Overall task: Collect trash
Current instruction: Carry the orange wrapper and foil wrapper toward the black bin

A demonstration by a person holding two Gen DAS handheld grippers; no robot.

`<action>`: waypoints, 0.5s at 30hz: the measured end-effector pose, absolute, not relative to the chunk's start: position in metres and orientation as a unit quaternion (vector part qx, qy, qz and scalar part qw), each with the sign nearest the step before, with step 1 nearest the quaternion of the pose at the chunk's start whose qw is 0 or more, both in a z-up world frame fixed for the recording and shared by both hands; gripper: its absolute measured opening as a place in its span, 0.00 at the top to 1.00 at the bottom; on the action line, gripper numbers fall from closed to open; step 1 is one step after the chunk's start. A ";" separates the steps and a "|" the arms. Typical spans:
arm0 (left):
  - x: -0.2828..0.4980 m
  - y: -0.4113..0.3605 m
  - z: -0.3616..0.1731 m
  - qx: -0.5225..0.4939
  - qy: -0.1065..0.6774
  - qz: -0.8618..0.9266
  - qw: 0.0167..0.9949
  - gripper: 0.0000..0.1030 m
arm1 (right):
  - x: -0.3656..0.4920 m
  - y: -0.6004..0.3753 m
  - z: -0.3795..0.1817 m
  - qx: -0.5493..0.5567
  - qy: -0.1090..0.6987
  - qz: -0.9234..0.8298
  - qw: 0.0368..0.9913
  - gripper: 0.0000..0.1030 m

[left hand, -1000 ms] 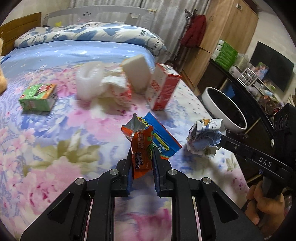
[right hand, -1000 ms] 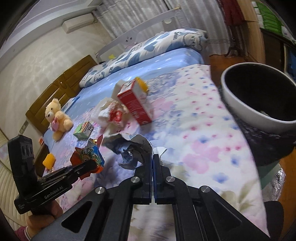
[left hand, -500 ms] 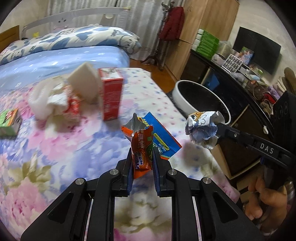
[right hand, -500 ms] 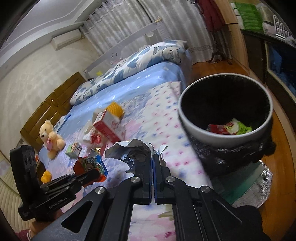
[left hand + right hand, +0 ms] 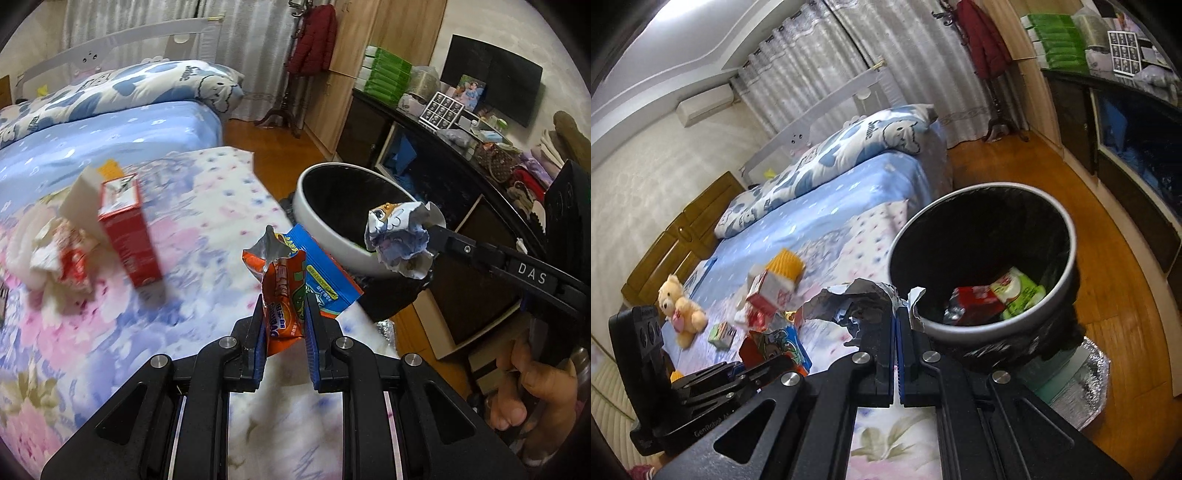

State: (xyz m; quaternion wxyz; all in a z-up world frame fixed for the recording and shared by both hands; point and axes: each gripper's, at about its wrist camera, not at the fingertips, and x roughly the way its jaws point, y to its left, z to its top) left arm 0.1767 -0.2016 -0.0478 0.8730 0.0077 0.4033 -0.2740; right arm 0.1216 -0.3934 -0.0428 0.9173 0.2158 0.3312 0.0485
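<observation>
Your left gripper (image 5: 284,314) has its jaws clamped on an orange snack wrapper (image 5: 282,295), with a blue packet (image 5: 325,273) fanned out behind it, apparently in the same grip. It hangs over the edge of the bed (image 5: 207,229), short of the bin. Your right gripper (image 5: 895,328) has its jaws pressed fully together on a crumpled ball of printed foil wrapper (image 5: 399,240). In the left wrist view that ball sits in front of the rim of the round waste bin (image 5: 1067,221), which stands on the wooden floor just beside the bed corner.

Inside the bin, the right wrist view shows a red pack (image 5: 975,301) and a green-and-white pack (image 5: 1019,291) already lying at the bottom, so part of the collecting looks done.

Still on the floral bedspread are a red carton (image 5: 129,236) standing upright, a heap of white and red crumpled packaging (image 5: 55,251) beside it, and a small green box (image 5: 722,334) near a teddy bear (image 5: 679,302). Both held loads remain to be dropped in, then those pieces fetched.
</observation>
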 end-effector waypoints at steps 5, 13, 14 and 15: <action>0.183 -0.220 -0.045 0.015 0.402 -0.281 0.871 0.84 | 0.127 -0.406 -0.038 0.213 0.325 0.037 0.921 1.00; 0.194 -0.244 -0.042 0.024 0.401 -0.288 0.869 0.84 | 0.139 -0.420 -0.040 0.212 0.327 0.023 0.921 1.00; 0.196 -0.246 -0.042 0.025 0.401 -0.289 0.869 0.84 | 0.141 -0.422 -0.041 0.211 0.327 0.022 0.921 1.00; 0.196 -0.249 -0.042 0.026 0.401 -0.289 0.869 0.84 | 0.142 -0.424 -0.041 0.211 0.328 0.021 0.921 1.00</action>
